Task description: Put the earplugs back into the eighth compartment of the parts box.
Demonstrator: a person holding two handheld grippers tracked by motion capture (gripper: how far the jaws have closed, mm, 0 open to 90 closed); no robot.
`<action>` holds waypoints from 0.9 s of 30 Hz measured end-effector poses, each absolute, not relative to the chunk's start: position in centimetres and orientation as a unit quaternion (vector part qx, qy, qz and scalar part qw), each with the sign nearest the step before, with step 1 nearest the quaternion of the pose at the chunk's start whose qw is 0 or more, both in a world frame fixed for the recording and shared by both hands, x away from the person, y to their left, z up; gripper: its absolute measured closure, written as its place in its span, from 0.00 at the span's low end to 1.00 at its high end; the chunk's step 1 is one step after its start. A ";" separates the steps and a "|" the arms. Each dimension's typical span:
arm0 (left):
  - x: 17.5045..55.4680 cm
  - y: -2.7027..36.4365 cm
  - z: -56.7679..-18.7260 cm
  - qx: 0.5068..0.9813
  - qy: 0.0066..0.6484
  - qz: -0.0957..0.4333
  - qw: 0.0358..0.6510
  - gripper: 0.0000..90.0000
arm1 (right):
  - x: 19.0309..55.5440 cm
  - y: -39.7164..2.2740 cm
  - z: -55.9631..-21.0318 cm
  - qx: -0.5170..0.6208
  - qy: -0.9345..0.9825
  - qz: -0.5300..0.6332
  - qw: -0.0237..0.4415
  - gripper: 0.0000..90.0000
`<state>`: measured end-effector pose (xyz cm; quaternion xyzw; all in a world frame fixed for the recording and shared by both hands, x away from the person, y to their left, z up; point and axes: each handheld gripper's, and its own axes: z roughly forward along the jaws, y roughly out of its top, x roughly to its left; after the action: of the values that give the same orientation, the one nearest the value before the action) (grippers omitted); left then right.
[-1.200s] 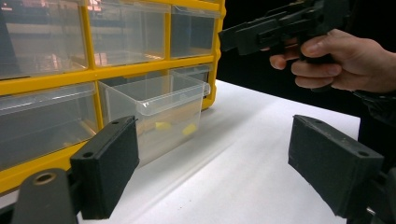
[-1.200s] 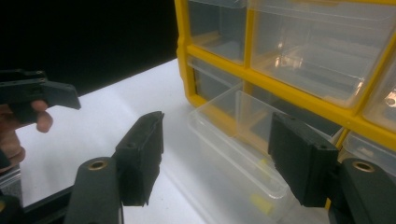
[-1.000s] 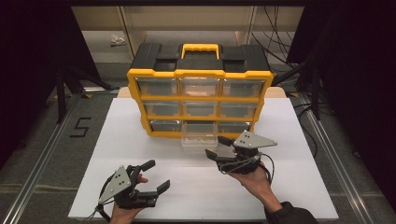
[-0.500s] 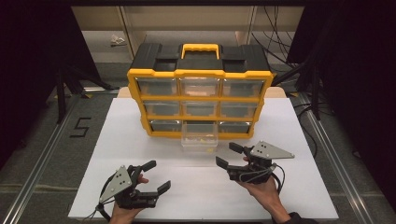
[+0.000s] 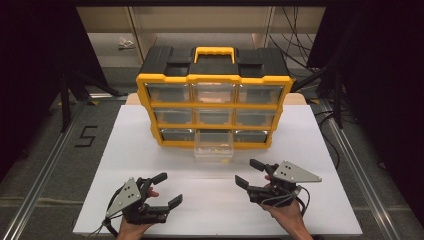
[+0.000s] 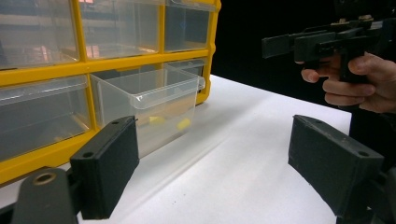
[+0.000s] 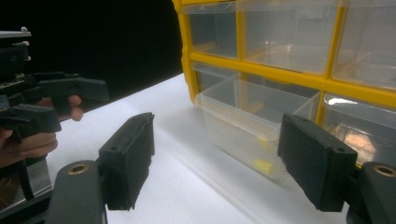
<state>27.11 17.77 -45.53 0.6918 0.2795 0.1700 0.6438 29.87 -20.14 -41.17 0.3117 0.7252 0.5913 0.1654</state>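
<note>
High view: yellow-framed drawer cabinet (image 5: 214, 107) stands on white table (image 5: 320, 150); bottom-middle clear drawer (image 5: 214, 147) pulled out. Right gripper (image 5: 250, 173) near front edge, apart from drawer, down-right of it; jaws wide after just opening, nothing between them. Left gripper (image 5: 167, 189) well apart, down-left; jaws wide, empty.

Left gripper view: drawer (image 6: 149, 100) ahead, behind left jaw; small yellow pieces (image 6: 183, 124) inside. Right gripper (image 6: 285, 45) upper right.

Right gripper view: drawer (image 7: 247, 119) ahead between spread jaws, untouched; yellow pieces (image 7: 262, 164) at bottom. Left gripper (image 7: 70, 100) at left.
</note>
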 end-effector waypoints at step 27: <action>27.1 17.7 -45.6 0.693 0.279 0.168 0.643 0.17 | 27.7 -22.3 -42.7 0.323 0.712 0.593 0.192 0.28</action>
<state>27.13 17.66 -45.57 0.6932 0.2785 0.1681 0.6432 27.69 -22.30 -42.68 0.3233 0.7120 0.5931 0.1916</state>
